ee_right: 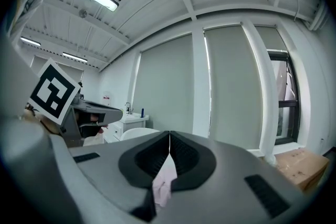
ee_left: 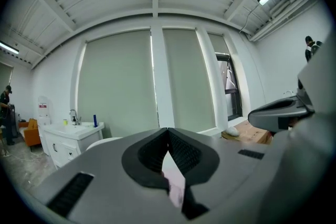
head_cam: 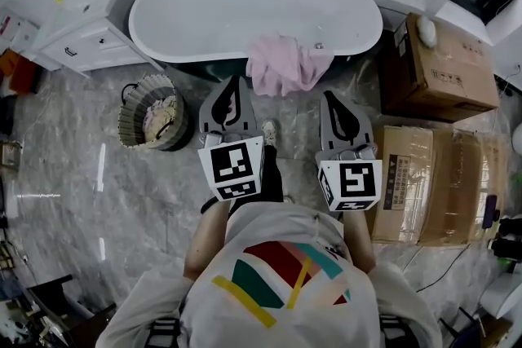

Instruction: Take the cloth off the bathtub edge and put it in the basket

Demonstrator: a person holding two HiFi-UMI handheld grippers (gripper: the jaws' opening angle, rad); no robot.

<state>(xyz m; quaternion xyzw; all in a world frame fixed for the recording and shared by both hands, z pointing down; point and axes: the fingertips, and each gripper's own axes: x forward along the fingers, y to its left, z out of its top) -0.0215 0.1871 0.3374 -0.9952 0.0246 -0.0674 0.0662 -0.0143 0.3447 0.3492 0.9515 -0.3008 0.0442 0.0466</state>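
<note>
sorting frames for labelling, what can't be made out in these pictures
basket: head view, its contents are too small and blurred to name; it lies outside both gripper views.
cloth: each gripper view shows only a pink sliver under shut jaws; the left gripper and right gripper block the rest.
box print: head view, too small to read.

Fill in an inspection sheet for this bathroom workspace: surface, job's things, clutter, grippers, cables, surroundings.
Surface: glossy grey marbled floor.
Job's things: pink cloth draped over the near edge of the white bathtub; woven basket on the floor, left in the head view, with something pale inside.
Clutter: cardboard boxes at right.
Grippers: left gripper and right gripper close to the cloth, jaws shut, nothing held.
Cables: what looks like a thin cable on the floor, lower right.
Surroundings: white vanity upper left; covered windows.
</note>
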